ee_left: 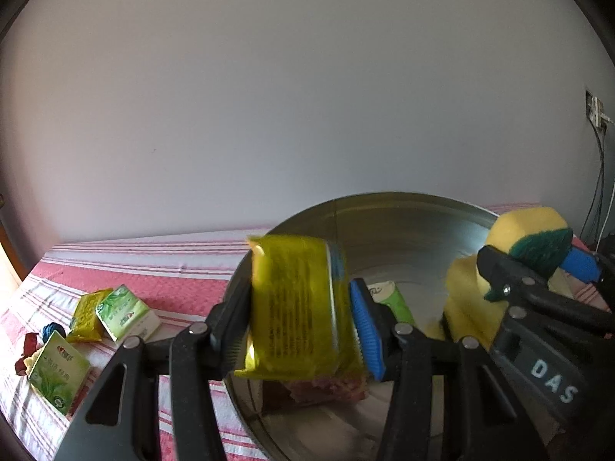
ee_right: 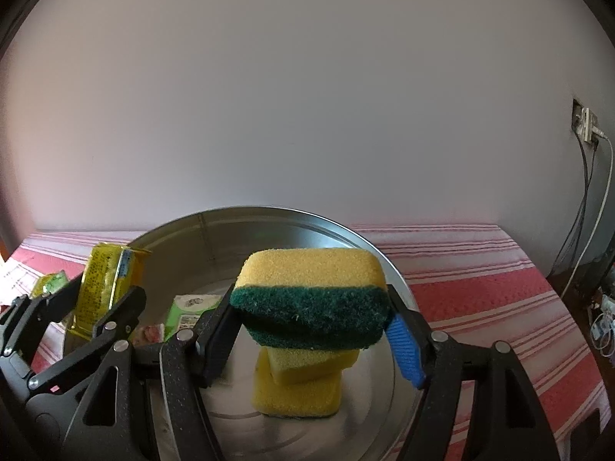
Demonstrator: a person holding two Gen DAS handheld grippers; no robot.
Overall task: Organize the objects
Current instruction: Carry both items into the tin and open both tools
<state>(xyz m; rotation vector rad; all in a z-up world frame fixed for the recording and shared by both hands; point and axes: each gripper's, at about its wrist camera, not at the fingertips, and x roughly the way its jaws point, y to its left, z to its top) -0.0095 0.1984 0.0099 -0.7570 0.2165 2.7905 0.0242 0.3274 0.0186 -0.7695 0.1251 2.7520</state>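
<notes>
A metal bowl (ee_left: 384, 196) (ee_right: 269, 209) stands on the striped cloth. My left gripper (ee_left: 300, 301) (ee_right: 96, 299) hangs over its left side with a yellow packet (ee_left: 296, 307) (ee_right: 103, 288) upright between the fingers. The packet is blurred while the fingers are sharp, so it looks loose. My right gripper (ee_right: 313, 309) (ee_left: 538, 257) is shut on a yellow and green sponge (ee_right: 311, 292) (ee_left: 526, 226), above two stacked yellow sponges (ee_right: 296, 395) (ee_left: 465, 307) in the bowl. A green packet (ee_right: 188, 307) (ee_left: 396, 299) and a pink item (ee_left: 326, 388) lie on the bowl's floor.
Left of the bowl, on the red and white cloth (ee_left: 173, 280), lie two green packets (ee_left: 127, 311) (ee_left: 57, 372), a yellow packet (ee_left: 86, 315), a small blue item (ee_left: 48, 330) and a red wrapper (ee_left: 27, 349). A wall socket with cables (ee_right: 586, 123) sits at the right.
</notes>
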